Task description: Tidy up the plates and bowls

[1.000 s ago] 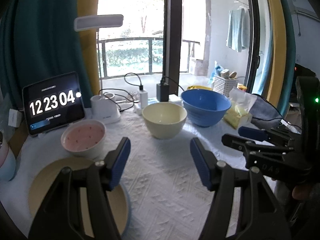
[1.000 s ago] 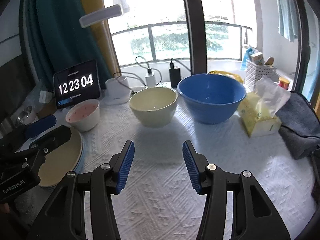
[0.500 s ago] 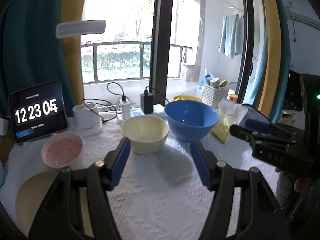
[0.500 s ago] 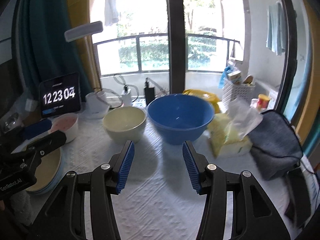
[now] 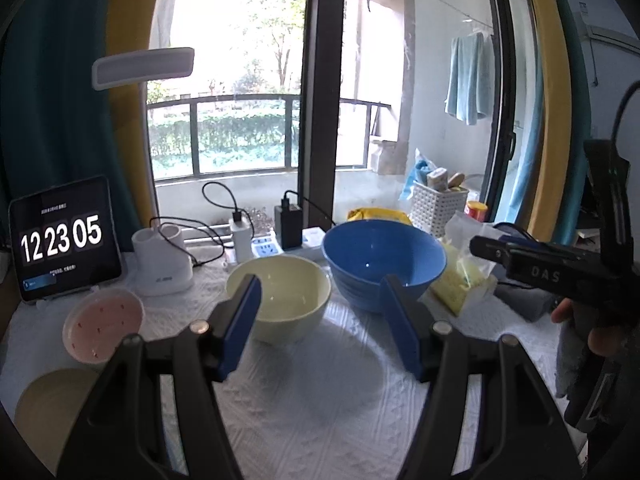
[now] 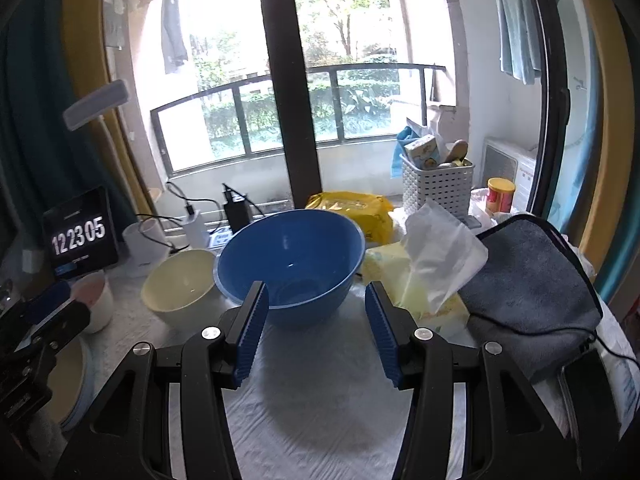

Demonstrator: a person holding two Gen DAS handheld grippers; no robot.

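Note:
A big blue bowl (image 5: 384, 260) (image 6: 292, 256) stands at the back of the white cloth, with a cream bowl (image 5: 280, 292) (image 6: 180, 286) to its left and a small pink bowl (image 5: 103, 322) (image 6: 93, 298) further left. A tan plate (image 5: 48, 416) (image 6: 68, 380) lies at the near left on a pale blue one. My left gripper (image 5: 320, 328) is open and empty, hovering short of the cream and blue bowls. My right gripper (image 6: 314, 330) is open and empty, just short of the blue bowl. Each gripper shows at the edge of the other's view.
A tablet clock (image 5: 64, 240), a white lamp base (image 5: 162, 264), chargers and cables (image 5: 288, 224) line the back edge. A yellow tissue pack (image 6: 420, 280), a grey cloth (image 6: 532, 280), a white basket (image 6: 436, 188) and a phone (image 6: 588, 384) crowd the right side.
Both grippers have drawn back and swung right, so the bowls shifted left in view. The blue bowl now sits centred before the right gripper. Jaw openings are unchanged.

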